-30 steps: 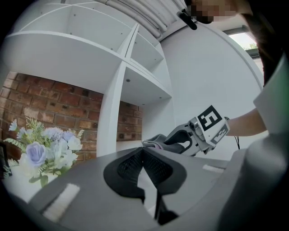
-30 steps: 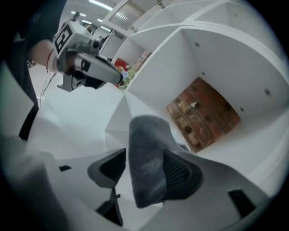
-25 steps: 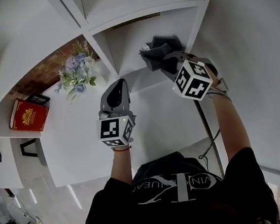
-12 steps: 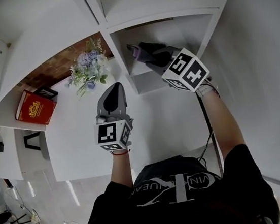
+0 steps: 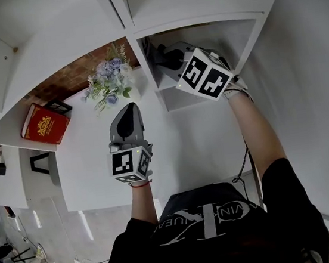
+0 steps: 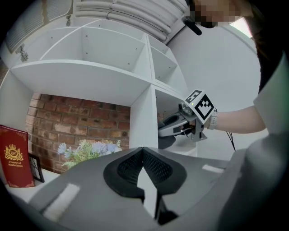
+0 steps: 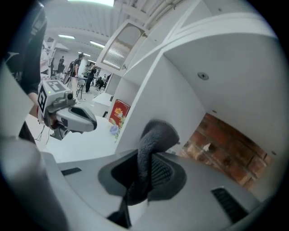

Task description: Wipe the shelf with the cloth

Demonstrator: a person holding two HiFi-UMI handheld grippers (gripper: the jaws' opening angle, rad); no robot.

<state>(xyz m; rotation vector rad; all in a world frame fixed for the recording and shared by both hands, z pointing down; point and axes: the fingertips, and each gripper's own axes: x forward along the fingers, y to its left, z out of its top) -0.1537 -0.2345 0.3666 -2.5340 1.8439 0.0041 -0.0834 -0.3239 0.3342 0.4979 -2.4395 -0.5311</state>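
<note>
One grey cloth [image 7: 151, 140] is hanging pinched in the right gripper [image 7: 143, 178], whose jaws have just been closing on it. Both are reaching into an open compartment of the white shelf [image 5: 198, 20]. The second claw, the left gripper [image 6: 143, 155], is hovering in front of the shelf, clenched on nothing. One flower bunch [image 5: 108, 81] and one red book [image 5: 45, 124] are sitting in the shelf's wide compartment to the left.

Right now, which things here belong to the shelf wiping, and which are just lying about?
In the job: cloth; right gripper, whose jaws have just been closing with the cloth pinched between them; white shelf.

Lying about: red book; flowers; left gripper, shut and empty.
</note>
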